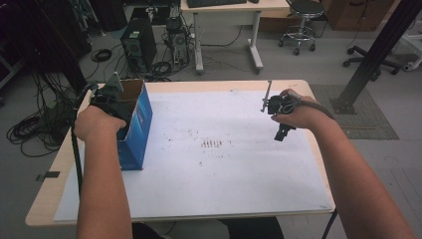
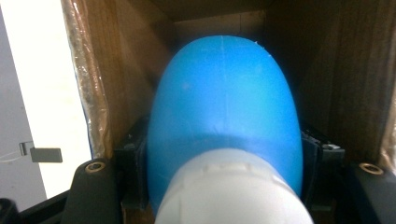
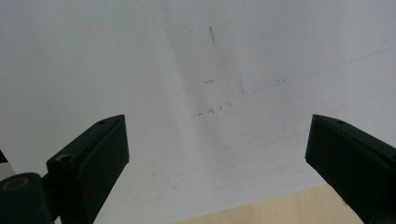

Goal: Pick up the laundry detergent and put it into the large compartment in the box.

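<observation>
We've got the left gripper (image 1: 107,99) down in the blue box (image 1: 137,129), its jaws hugging the blue bottle (image 2: 224,116) (white cap toward us) to place it, while the right gripper (image 3: 217,154) idles, jaws wide apart, over the white sheet (image 1: 224,164).

A blue bottle (image 2: 224,112) with a white cap (image 2: 233,191) sits inside the blue, brown-lined box (image 1: 134,119).

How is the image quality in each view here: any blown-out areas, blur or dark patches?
High view: evenly lit, dim toward the left floor, the blue box readable. Left gripper view: the blue bottle and its white cap sit very close and soft; a bright overexposed strip at the left, with dark cardboard walls around. Right gripper view: the white sheet looks flat and grey, faint marks slightly soft, the jaws sharp.
</observation>
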Demonstrator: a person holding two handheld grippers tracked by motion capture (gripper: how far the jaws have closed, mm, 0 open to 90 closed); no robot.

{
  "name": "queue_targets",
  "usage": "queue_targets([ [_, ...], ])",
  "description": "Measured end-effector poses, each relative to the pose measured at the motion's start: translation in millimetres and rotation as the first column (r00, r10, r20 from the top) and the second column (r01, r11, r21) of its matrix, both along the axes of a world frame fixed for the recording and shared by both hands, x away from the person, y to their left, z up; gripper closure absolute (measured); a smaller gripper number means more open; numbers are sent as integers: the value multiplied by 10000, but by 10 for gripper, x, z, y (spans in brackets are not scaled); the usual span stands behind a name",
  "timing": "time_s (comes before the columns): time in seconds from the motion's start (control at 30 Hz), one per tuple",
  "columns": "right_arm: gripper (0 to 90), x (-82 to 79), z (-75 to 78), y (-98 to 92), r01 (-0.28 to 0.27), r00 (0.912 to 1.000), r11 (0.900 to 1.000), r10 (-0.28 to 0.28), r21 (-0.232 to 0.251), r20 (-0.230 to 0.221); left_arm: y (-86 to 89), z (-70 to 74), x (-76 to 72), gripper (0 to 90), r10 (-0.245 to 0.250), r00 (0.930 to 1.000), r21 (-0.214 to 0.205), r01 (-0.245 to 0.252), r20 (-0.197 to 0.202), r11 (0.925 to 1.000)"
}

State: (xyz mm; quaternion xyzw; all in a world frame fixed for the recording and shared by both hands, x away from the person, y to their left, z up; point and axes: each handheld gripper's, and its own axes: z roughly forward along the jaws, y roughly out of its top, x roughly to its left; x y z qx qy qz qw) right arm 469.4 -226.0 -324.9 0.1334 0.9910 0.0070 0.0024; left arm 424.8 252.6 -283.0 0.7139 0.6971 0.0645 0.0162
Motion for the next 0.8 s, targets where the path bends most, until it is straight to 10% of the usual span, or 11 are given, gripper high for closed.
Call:
queue_targets([
  [0.8, 60, -11, -33, -39, 27, 10000, 9999, -27, 108, 6, -38, 116, -34, 291, 321, 9994, 134, -323, 89, 9994],
])
